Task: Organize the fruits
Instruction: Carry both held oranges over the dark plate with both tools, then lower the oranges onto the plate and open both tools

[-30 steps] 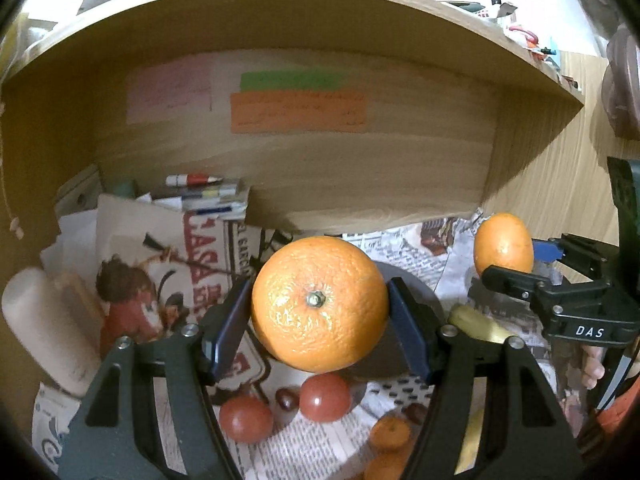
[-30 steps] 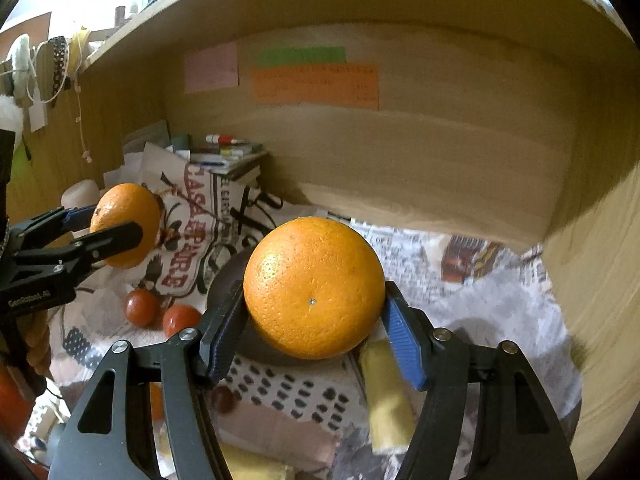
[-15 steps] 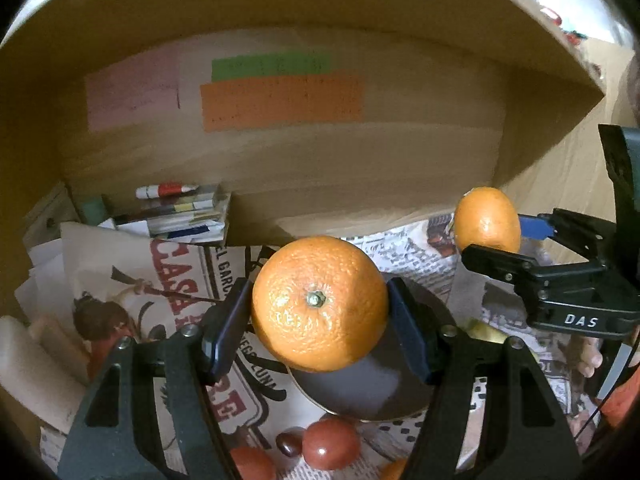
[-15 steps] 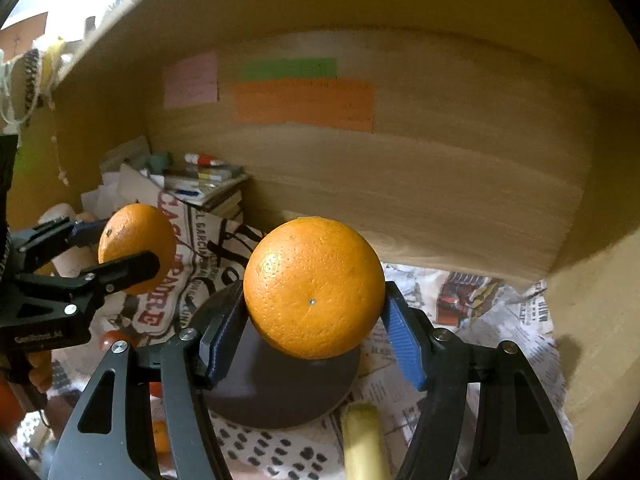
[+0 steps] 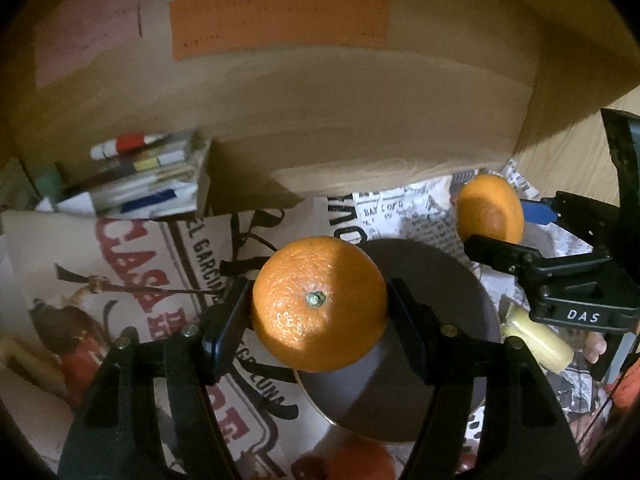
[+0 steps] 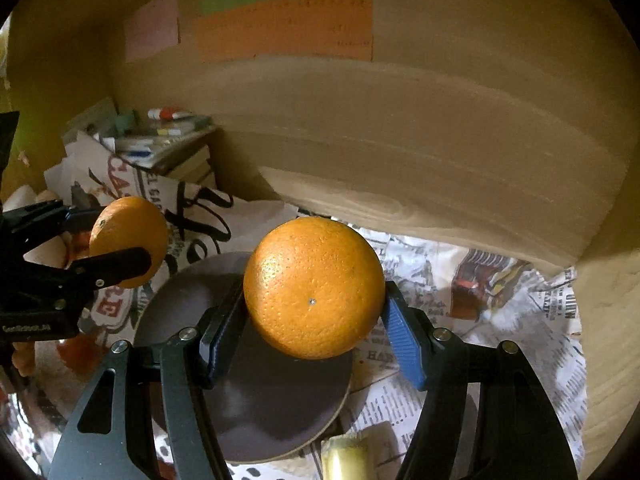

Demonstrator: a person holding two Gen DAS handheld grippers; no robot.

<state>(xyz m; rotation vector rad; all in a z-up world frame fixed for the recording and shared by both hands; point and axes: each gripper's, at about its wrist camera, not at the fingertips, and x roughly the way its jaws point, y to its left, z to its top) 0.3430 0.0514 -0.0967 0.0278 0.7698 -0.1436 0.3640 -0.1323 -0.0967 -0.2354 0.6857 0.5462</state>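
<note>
My left gripper [image 5: 318, 306] is shut on an orange [image 5: 320, 304] with its stem end facing the camera, held above the near left part of a dark round plate [image 5: 436, 276]. My right gripper [image 6: 314, 312] is shut on a second orange [image 6: 314, 292] above the same plate [image 6: 264, 400]. The right gripper with its orange [image 5: 490, 208] shows at the right of the left wrist view. The left gripper with its orange [image 6: 128, 236] shows at the left of the right wrist view. Both oranges hang in the air, apart from the plate.
The plate lies on newspaper [image 6: 480, 292] inside a wooden alcove with coloured paper notes [image 5: 280, 20] on its back wall. A stack of books with markers [image 5: 144, 176] stands back left. A banana [image 5: 536, 340] lies right of the plate; tomatoes [image 5: 360, 460] lie in front.
Both grippers have moved forward, deeper into the alcove, each still holding its orange. The plate now lies right under them and the back wall looks closer.
</note>
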